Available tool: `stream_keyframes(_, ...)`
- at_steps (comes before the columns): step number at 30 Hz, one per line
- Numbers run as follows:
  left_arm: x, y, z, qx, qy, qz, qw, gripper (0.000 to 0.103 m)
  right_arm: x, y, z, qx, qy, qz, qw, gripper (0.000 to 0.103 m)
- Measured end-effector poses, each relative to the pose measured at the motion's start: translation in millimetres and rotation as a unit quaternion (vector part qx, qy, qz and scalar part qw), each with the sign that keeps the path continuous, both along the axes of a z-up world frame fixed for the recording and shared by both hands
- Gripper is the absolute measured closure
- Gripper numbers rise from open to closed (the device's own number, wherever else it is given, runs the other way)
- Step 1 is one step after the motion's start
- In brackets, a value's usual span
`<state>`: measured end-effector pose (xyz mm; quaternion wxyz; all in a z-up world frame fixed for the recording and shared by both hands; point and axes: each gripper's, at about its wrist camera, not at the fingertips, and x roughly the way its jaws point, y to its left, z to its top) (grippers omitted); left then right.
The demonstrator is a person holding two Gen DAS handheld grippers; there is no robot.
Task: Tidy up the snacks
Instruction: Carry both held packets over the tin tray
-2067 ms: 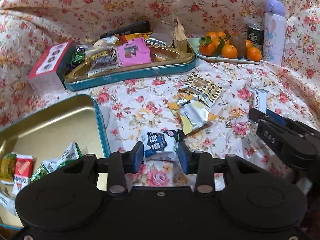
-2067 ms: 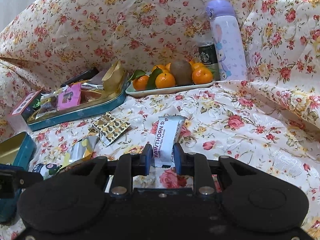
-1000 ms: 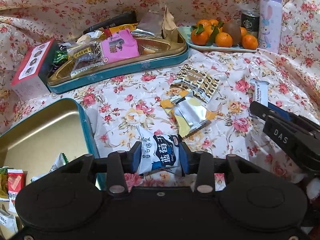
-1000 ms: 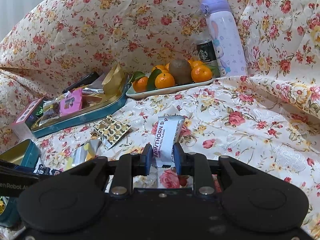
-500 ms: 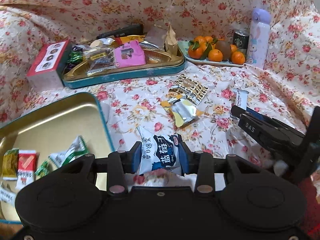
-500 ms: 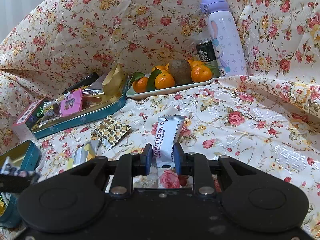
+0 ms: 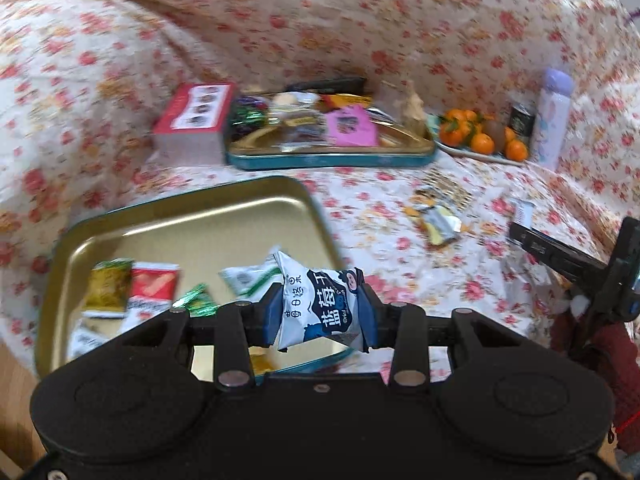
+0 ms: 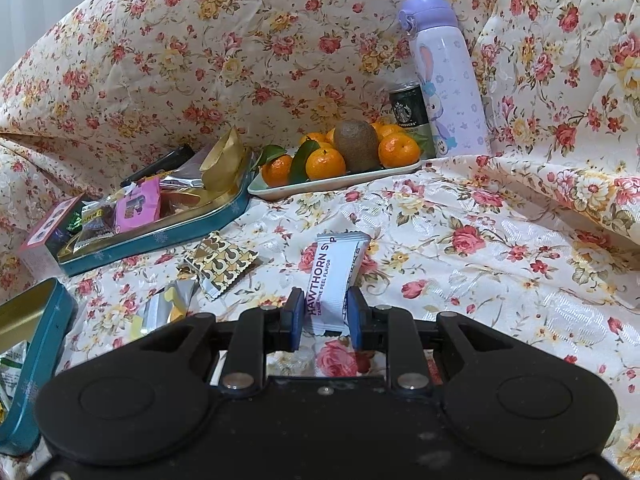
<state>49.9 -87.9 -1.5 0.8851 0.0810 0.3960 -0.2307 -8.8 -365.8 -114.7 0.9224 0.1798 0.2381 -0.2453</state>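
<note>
Left hand-held gripper (image 7: 322, 314) is clamped on a white-and-blue blueberry snack packet (image 7: 320, 304), both blue pads pressing its sides, and it carries the packet in the air above the near corner of a gold-lined teal tin tray (image 7: 192, 216). That tray already has a yellow packet (image 7: 108, 288), a red packet (image 7: 154, 286) and green-and-white packets (image 7: 250, 278) lying in it. The left wrist view is blurred, so print on the smaller wrappers cannot be read.

Right hand-held gripper (image 8: 322, 318) is closed on the near end of a white hawthorn snack bar (image 8: 334, 276), whose far end lies on the floral cloth (image 8: 500, 264).

On the cloth just left of the bar lie a brown-and-gold patterned packet (image 8: 222, 262) and, nearer, a silver-and-yellow wrapper (image 8: 166, 310). Behind them sits a second teal tin tray (image 8: 160, 232) crowded with snacks, among them a pink packet (image 8: 138, 202) and a gold paper wrapper (image 8: 224, 160) standing at its right end. A red-and-white box (image 7: 194, 122) stands touching that tray's left end. To the tray's right, a pale plate (image 8: 332, 182) carries mandarins (image 8: 326, 162) and a kiwi (image 8: 356, 144). Behind the plate stand a Starbucks can (image 8: 408, 110) and a lilac rabbit-print flask (image 8: 446, 76), side by side against the draped cloth.
</note>
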Motion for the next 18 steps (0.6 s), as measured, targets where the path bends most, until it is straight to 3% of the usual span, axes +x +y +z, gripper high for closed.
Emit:
stream_keyframes(12,17,79,11,-0.025,-0.013,0.068,0.9973,0.056,3,13,6,-0.049,0.043,0.002,0.998,0.080)
stream_keyframes(18,36,97,9,-0.043,-0.004,0.085,0.9954,0.056,-17,33,25,-0.060,0.032,0.010,0.998,0.080)
